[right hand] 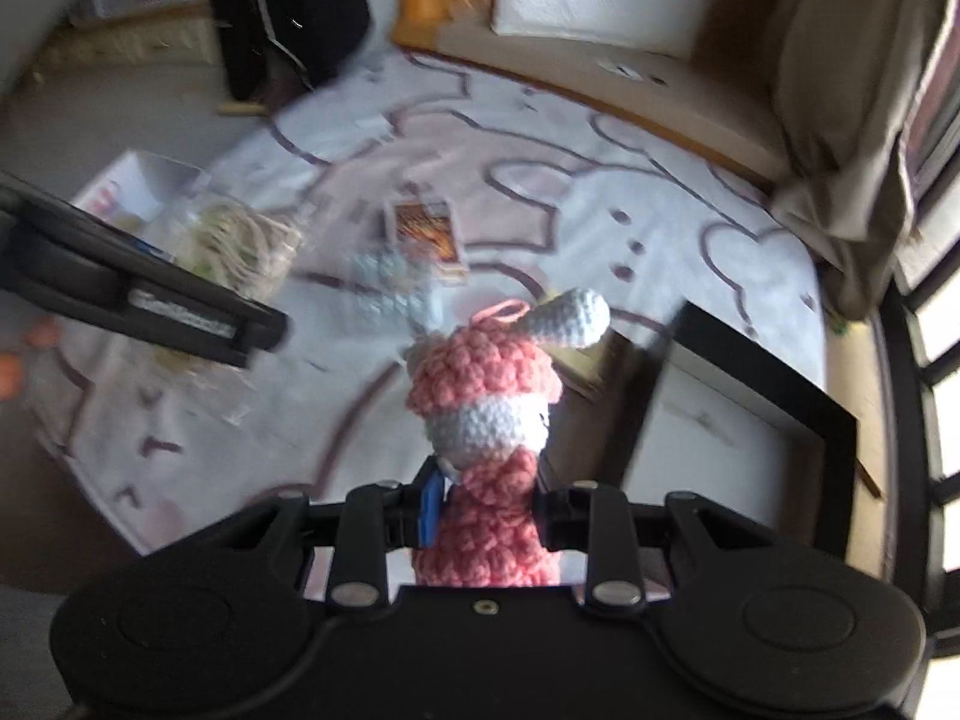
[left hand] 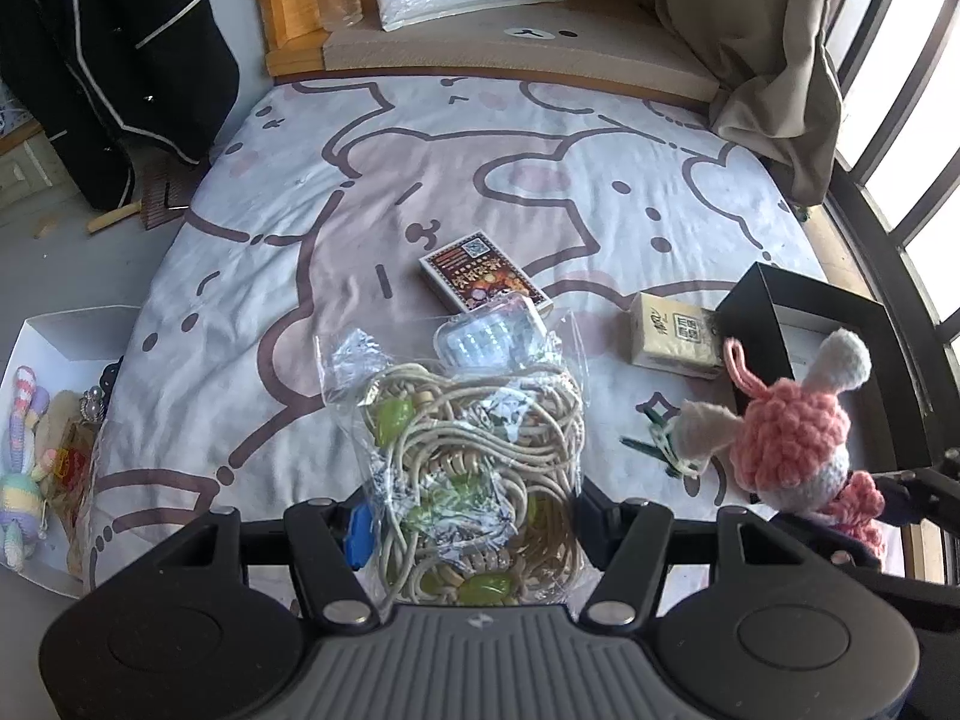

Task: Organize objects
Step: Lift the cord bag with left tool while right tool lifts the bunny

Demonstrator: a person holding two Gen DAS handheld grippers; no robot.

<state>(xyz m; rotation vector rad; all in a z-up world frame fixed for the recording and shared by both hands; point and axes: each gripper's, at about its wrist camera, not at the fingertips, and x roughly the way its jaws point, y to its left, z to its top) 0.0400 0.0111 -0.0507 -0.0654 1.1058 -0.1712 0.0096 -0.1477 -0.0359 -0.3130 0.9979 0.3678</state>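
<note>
My left gripper (left hand: pixel 471 531) is shut on a clear plastic bag of beige cord and green beads (left hand: pixel 474 468), held above the patterned bedsheet (left hand: pixel 252 312). My right gripper (right hand: pixel 489 516) is shut on a pink and white crochet doll (right hand: pixel 492 396), which also shows at the right of the left wrist view (left hand: pixel 798 438). On the sheet lie a dark card box (left hand: pixel 483 276), a clear plastic case (left hand: pixel 489 336), a beige packet (left hand: pixel 675 336) and a small green clip (left hand: pixel 657 447). The left gripper and its bag (right hand: pixel 240 246) appear blurred in the right wrist view.
A black box with a pale inside (left hand: pixel 840 324) stands at the right bed edge, also in the right wrist view (right hand: pixel 750 420). A white box holding crochet toys (left hand: pixel 42 420) sits at the left. A curtain (left hand: pixel 774 60), window bars and a dark jacket (left hand: pixel 114 60) surround the bed.
</note>
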